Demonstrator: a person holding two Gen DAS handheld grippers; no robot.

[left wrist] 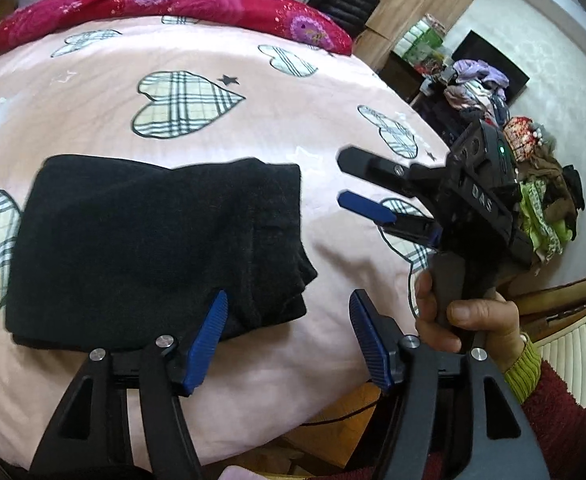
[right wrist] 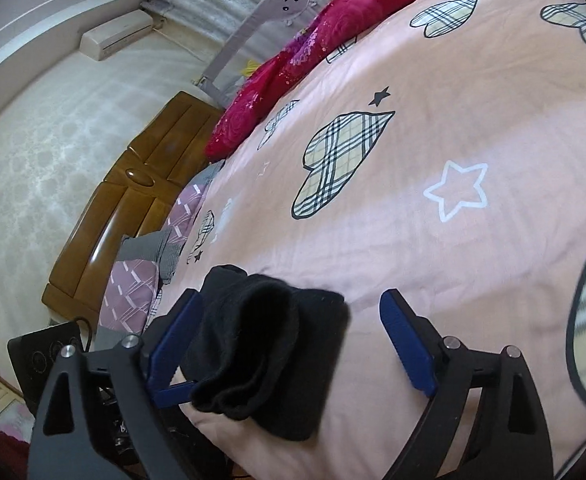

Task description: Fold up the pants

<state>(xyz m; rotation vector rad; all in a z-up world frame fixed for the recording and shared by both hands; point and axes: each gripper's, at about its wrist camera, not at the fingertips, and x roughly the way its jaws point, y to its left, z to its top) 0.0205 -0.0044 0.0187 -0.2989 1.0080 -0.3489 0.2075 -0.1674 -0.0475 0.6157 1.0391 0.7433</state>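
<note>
The black pants (left wrist: 153, 248) lie folded into a compact rectangle on the pink bed cover (left wrist: 173, 40). They also show in the right wrist view (right wrist: 269, 344), low and near the bed's edge. My left gripper (left wrist: 289, 340) is open and empty; its left finger overlaps the bundle's near edge. My right gripper (left wrist: 343, 178) is open and empty, hovering to the right of the pants with its tips pointing at them. In its own view the right gripper (right wrist: 293, 344) stands open with the pants' end between the fingers, not clamped.
A red floral quilt (left wrist: 165, 4) lies along the far side of the bed. A pile of mixed clothes (left wrist: 541, 200) sits off the bed's right side. The wooden headboard (right wrist: 133, 200) and purple pillows (right wrist: 133, 292) are at the left in the right wrist view.
</note>
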